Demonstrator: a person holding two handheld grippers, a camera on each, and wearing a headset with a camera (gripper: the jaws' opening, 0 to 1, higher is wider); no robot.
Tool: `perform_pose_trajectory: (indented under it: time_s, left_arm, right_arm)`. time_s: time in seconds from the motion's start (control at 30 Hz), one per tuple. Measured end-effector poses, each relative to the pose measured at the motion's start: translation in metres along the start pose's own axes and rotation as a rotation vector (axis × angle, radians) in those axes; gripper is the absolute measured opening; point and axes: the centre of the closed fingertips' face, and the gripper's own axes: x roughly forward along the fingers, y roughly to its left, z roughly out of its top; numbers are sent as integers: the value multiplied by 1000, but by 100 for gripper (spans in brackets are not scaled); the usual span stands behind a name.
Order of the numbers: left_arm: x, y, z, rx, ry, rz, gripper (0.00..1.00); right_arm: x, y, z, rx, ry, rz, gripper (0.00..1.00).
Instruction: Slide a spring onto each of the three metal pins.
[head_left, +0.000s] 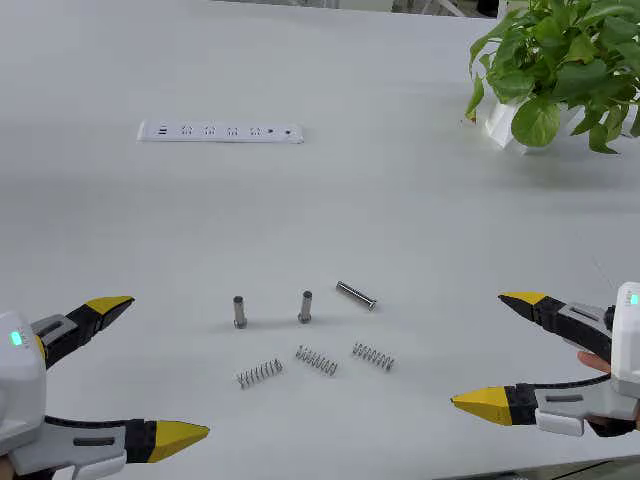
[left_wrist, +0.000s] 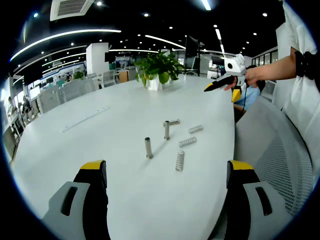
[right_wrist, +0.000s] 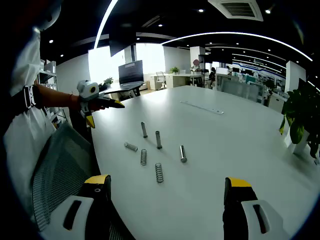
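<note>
Two metal pins stand upright (head_left: 240, 311) (head_left: 305, 306) on the white table, and a third pin (head_left: 356, 295) lies on its side to their right. Three springs (head_left: 259, 373) (head_left: 316, 360) (head_left: 373, 355) lie in a row just in front of the pins. My left gripper (head_left: 165, 367) is open at the lower left, well clear of the parts. My right gripper (head_left: 480, 348) is open at the lower right, also apart from them. In the left gripper view the pins (left_wrist: 148, 148) and springs (left_wrist: 179, 160) lie ahead of the empty jaws. The right gripper view shows the springs (right_wrist: 159, 172) nearest.
A white power strip (head_left: 220, 132) lies at the back left. A potted plant (head_left: 560, 70) stands at the back right corner. The table's front edge runs just below the grippers, with a mesh chair (left_wrist: 280, 150) beside it.
</note>
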Motion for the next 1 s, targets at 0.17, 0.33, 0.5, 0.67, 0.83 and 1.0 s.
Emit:
perform_pose_trajectory:
  time_s: [0.17,0.33,0.5,0.67,0.83,1.0]
  left_arm:
    - [0,-1,-1,-5,0,-1,99]
    - [0,-1,-1,-6,0,-1,99]
    - [0,-1,-2,-9,-1,-1,99]
    - [0,-2,-2,-10,-1,-1,99]
    - [1,-2,-2,-6,-1,-4,99]
    - [1,-2,-2,-9,-2,-5,99]
  right_arm:
    - [1,2,0,2,2,4,93]
    - [1,4,-1,5,4,7,93]
    - [1,4,-2,5,6,8,93]
    - [2,4,-1,4,5,9,93]
    - [2,5,-2,6,9,12,93]
    - [2,4,-1,4,10,13,93]
